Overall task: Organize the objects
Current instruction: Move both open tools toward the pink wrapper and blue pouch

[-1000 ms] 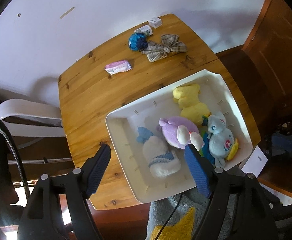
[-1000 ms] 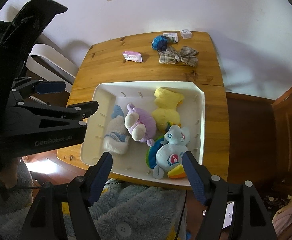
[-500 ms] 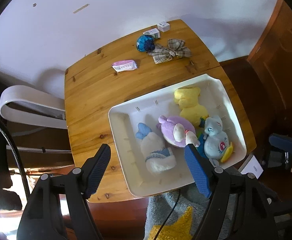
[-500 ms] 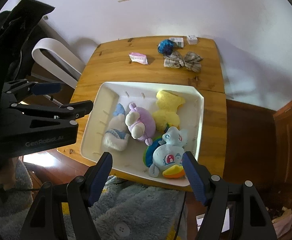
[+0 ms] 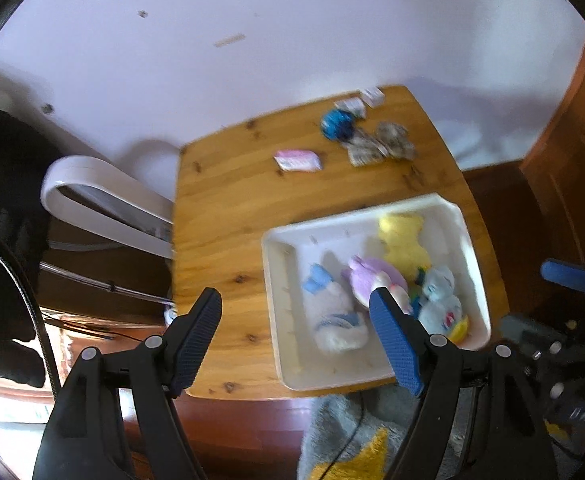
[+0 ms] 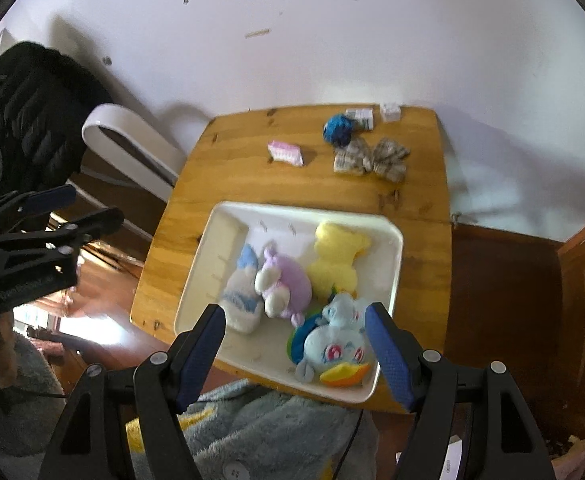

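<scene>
**Both grippers held high, empty, over the toy tray**

Left wrist view: your left gripper [image 5: 294, 334] hangs above the near edge of the wooden table [image 5: 220, 208], its blue pads spread wide with nothing between them. The white tray [image 5: 280, 264] sits on the table's near right part and holds four soft toys: a white-and-blue plush [image 5: 332, 316], a purple plush [image 5: 372, 280], a yellow plush [image 5: 402, 240] and a light-blue pony [image 5: 440, 300]. Farther back on the bare wood lie a pink packet [image 5: 297, 160], a blue ball [image 5: 336, 125] and a plaid bow [image 5: 380, 144].

Right wrist view: your right gripper [image 6: 294, 340] is also spread apart and empty, hovering over the tray's near rim [image 6: 332, 392]. The pony [image 6: 336, 344] lies nearest you in the tray, partly over a green-and-blue toy. Your left gripper [image 6: 52, 216] shows at the left edge, off the table's side.
</scene>
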The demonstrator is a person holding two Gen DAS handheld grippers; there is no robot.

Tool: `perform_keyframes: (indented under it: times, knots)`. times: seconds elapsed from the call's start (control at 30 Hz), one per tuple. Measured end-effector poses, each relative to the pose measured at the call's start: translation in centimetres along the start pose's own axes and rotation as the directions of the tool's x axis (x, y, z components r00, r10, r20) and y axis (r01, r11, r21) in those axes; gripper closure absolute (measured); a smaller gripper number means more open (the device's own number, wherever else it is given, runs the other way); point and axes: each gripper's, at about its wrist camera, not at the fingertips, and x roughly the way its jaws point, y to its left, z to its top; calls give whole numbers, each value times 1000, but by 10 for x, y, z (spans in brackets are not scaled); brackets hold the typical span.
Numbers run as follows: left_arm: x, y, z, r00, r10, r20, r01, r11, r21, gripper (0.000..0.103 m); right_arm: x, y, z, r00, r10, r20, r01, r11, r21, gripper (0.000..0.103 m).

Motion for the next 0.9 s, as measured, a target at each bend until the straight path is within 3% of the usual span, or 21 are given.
perform_keyframes:
  times: [0.17, 0.47, 0.63, 0.9]
  knots:
    - [-18, 22, 26, 998, 31, 62, -29, 999, -39, 24, -13, -13, 29, 999, -16, 42, 15, 999, 36, 30]
    - [-8, 41, 87, 995, -62, 84, 69, 994, -87, 23, -14, -38, 95, 990, -115, 83, 109, 991, 79, 30]
    - [28, 51, 125, 989, -144, 44, 149, 975, -162, 23, 0, -51, 145, 988, -130, 87, 120, 986, 114, 30]
    - [107, 68, 184, 977, -212, -6, 202, 936, -287, 23, 53, -76, 234, 995, -56, 77, 42, 983, 178, 30]
